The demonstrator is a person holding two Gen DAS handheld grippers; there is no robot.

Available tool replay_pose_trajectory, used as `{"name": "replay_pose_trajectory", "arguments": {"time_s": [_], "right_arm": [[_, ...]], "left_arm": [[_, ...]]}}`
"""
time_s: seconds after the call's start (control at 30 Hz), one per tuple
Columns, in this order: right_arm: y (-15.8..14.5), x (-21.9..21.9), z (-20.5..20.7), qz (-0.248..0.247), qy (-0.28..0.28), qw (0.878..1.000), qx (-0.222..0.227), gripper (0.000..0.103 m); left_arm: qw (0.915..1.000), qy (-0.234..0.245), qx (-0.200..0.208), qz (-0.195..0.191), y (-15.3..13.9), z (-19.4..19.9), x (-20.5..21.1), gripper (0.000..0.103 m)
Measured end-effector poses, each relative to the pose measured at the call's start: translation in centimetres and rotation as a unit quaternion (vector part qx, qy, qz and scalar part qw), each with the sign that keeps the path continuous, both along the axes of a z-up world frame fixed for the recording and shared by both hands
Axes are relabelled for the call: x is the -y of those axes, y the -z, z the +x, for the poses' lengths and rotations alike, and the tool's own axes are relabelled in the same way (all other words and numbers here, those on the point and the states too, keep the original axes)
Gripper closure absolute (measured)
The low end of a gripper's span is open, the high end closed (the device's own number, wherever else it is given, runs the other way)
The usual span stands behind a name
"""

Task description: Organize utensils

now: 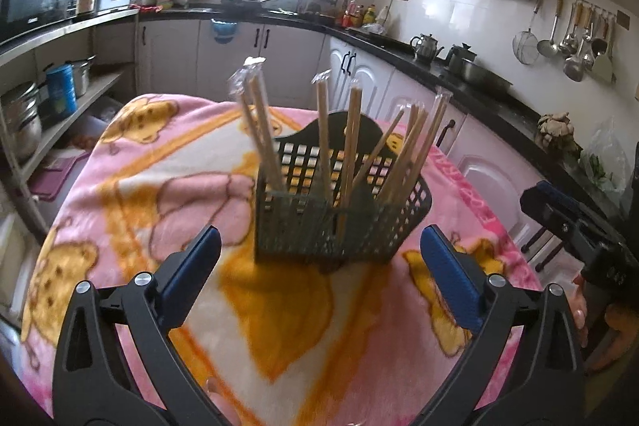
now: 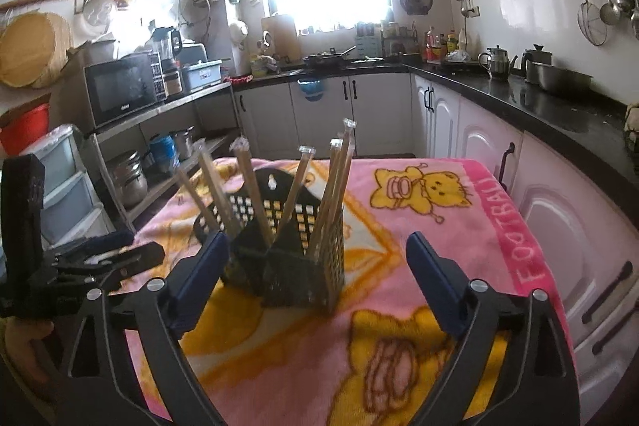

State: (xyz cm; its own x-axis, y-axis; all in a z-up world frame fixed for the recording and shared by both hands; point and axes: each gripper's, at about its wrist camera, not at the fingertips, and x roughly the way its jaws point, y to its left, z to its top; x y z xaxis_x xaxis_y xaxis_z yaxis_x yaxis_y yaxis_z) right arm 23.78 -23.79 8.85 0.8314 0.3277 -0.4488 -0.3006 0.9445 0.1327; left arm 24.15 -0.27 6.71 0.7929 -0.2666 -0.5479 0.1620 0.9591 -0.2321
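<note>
A dark plastic lattice basket (image 1: 319, 230) (image 2: 295, 274) stands upright on a table under a pink and yellow cartoon blanket (image 1: 159, 186) (image 2: 423, 226). Several wrapped wooden chopsticks (image 1: 351, 130) (image 2: 249, 186) stand in it, fanned outward. My left gripper (image 1: 319, 238) is open just in front of the basket, its blue pads wide apart and holding nothing. My right gripper (image 2: 315, 242) is open too, empty, with the basket beyond and toward its left pad. Each gripper shows in the other's view: the right one (image 1: 559, 214), the left one (image 2: 108, 254).
A black counter (image 2: 519, 94) with two kettles (image 2: 497, 60) and a steel bowl runs along the right over white cabinets (image 2: 439, 118). A shelf unit (image 2: 167, 106) with a microwave and pots stands to the left. Ladles hang on the right wall (image 1: 575, 38).
</note>
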Motion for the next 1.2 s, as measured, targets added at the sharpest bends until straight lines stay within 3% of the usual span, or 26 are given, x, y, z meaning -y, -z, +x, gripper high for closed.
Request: {"name": "replay_pose_trajectory", "arguments": {"time_s": [0.3, 0.53, 0.9, 1.2], "right_arm": [[2.7, -0.7, -3.9, -0.005, -0.008, 1.0, 0.005, 0.008], [5.1, -0.8, -6.1, -0.01, -0.007, 1.0, 0.002, 0.006], [7.7, -1.3, -8.7, -0.029, 0.003, 0.999, 0.03, 0.006], [8.5, -1.2, -9.9, -0.022, 0.014, 0.998, 0.052, 0.006]], "left_arm": [[0.9998, -0.01, -0.001, 0.016, 2.1, -3.9, 0.1, 0.011], [0.9998, -0.019, -0.007, 0.001, 4.0, -5.7, 0.0, 0.011], [0.9991, -0.037, 0.013, 0.013, 6.1, -7.9, 0.5, 0.011], [0.9968, -0.052, 0.055, 0.024, 6.6, -9.3, 0.5, 0.011]]}}
